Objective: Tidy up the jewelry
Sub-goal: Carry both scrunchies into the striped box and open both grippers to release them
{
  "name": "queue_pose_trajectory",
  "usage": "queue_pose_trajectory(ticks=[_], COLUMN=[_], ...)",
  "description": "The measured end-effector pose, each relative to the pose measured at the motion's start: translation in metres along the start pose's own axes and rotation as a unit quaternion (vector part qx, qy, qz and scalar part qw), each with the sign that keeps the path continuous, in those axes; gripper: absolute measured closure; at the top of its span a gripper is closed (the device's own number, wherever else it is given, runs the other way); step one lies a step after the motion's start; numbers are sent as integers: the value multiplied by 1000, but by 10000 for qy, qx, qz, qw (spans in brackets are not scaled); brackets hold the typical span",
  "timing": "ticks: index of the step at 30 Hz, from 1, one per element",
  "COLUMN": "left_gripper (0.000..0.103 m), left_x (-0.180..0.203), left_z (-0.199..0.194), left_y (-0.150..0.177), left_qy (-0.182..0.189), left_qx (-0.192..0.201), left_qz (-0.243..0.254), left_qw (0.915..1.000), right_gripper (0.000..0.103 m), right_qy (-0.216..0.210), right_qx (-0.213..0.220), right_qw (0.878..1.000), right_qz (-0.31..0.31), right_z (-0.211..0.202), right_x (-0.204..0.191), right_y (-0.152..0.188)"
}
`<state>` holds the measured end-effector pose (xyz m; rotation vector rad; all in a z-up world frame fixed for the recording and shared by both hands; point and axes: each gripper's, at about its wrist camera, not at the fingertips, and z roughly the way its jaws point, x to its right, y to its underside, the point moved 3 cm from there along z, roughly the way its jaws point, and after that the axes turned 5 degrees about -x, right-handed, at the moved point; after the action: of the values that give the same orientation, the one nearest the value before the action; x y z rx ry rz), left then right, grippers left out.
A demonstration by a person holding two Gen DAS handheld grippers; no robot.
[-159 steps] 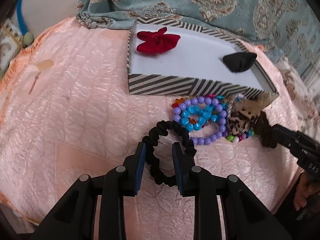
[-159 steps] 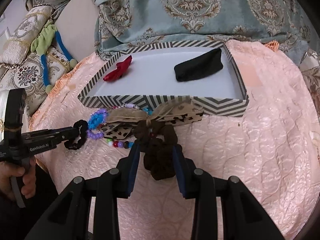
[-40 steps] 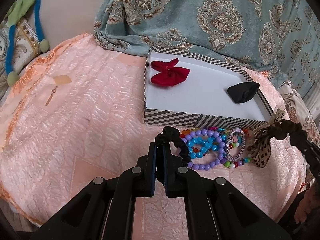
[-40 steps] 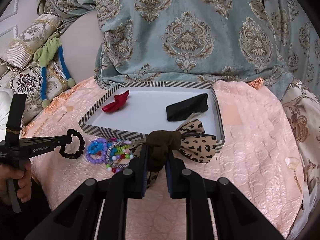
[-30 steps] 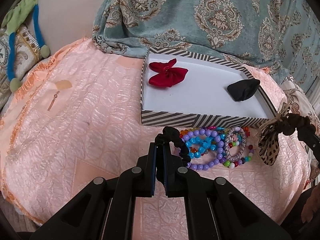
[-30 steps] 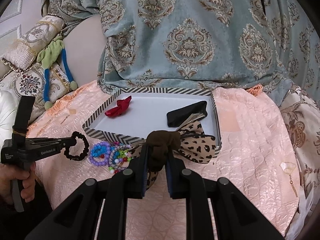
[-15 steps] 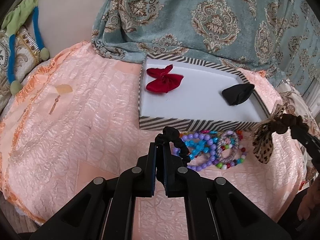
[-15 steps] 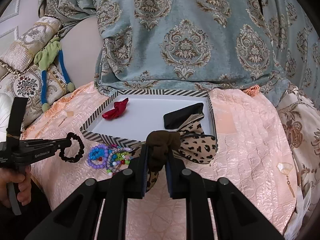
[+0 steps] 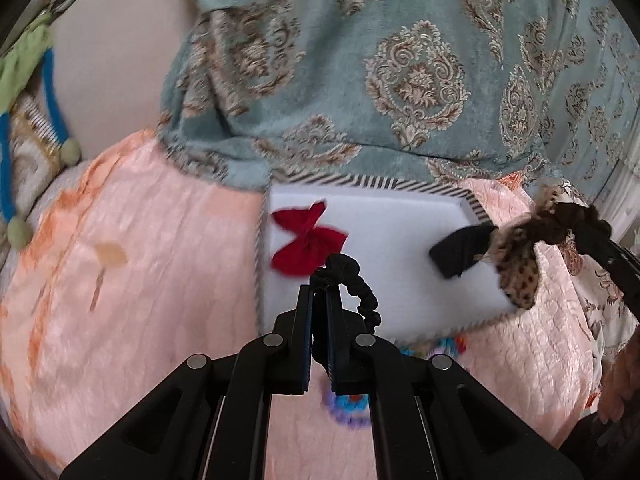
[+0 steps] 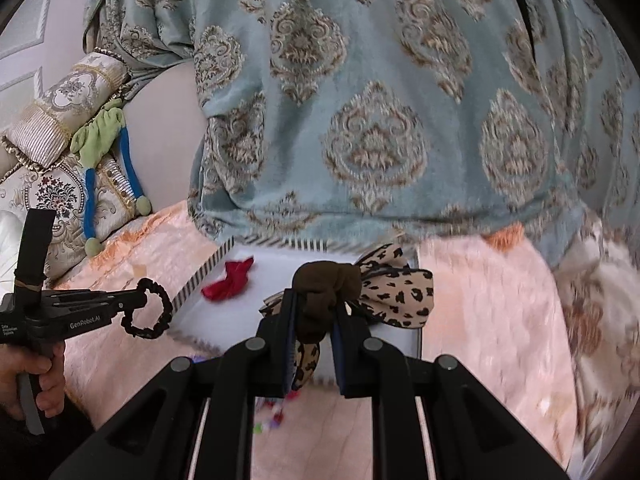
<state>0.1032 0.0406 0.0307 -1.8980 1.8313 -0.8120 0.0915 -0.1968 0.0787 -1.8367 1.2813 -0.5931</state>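
Between the closed fingers of the left gripper (image 9: 319,300), a black scrunchie (image 9: 352,280) is clamped; its loop curls up and to the right of the fingertips, clear of the surface. Right gripper (image 10: 313,312): fingers closed on the brown scrunchie (image 10: 326,280) of a leopard-print bow (image 10: 400,292), which hangs off the fingertips with one tail drooping between the fingers.

Both grippers are held above a shallow white tray with a striped rim (image 9: 360,180). Inside the tray, a red bow (image 9: 306,242) lies near the left wall and a black cloth piece (image 9: 460,250) lies toward the right wall, partly behind the leopard-print bow in the left wrist view.

Just in front of the tray, blurred coloured bead bracelets (image 9: 348,404) rest on the pink quilted cover (image 9: 140,260). Behind the tray hangs a teal patterned blanket (image 10: 380,100). Embroidered cushions (image 10: 60,168) sit at the far left.
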Motion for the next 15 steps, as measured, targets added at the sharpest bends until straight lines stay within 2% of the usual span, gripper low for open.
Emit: queue_pose_trajectory(ticks=[5, 9, 15], left_gripper=[103, 103, 103], left_x=[13, 14, 7], left_z=[33, 70, 105], left_y=[-28, -21, -3], left_qy=[402, 657, 275], left_qx=[-104, -323, -850], left_qz=[12, -50, -85], left_qw=[9991, 9973, 9960], right_gripper=[87, 87, 87], right_qy=[-272, -503, -404], right_qx=[-203, -584, -1279], right_qw=[9988, 9941, 9851], right_qz=[360, 757, 1079], right_z=[44, 80, 114], right_x=[12, 22, 36], right_y=[-10, 9, 38])
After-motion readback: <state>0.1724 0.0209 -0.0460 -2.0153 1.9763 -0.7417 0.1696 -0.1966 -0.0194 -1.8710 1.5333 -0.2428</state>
